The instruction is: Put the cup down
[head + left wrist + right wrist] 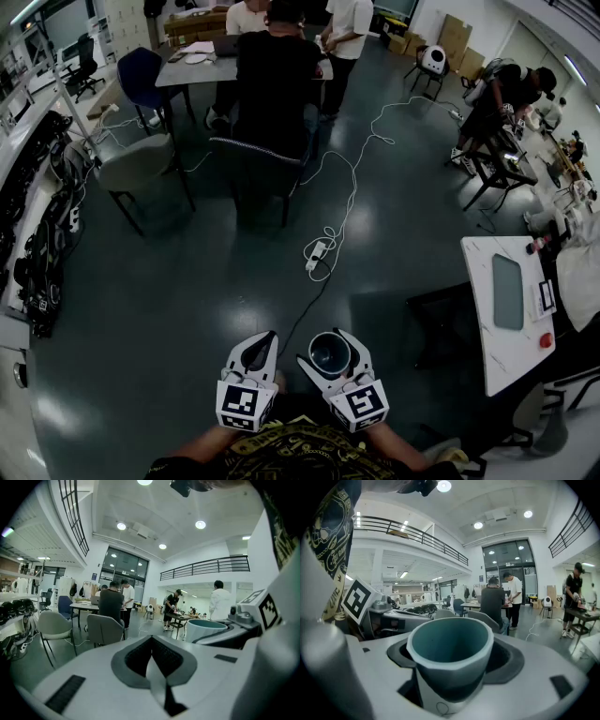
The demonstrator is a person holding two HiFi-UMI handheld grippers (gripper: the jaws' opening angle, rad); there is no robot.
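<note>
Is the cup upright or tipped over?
Upright: held in the right tongs, the cup has its open mouth on top.

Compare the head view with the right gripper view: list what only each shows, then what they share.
Only the head view: the power strip on the floor and the marker cube on the right gripper. Only the right gripper view: the balcony railing and ceiling lights. Both: the cup clamped between the right gripper's jaws, the left gripper, and the seated person in black at the table.
</note>
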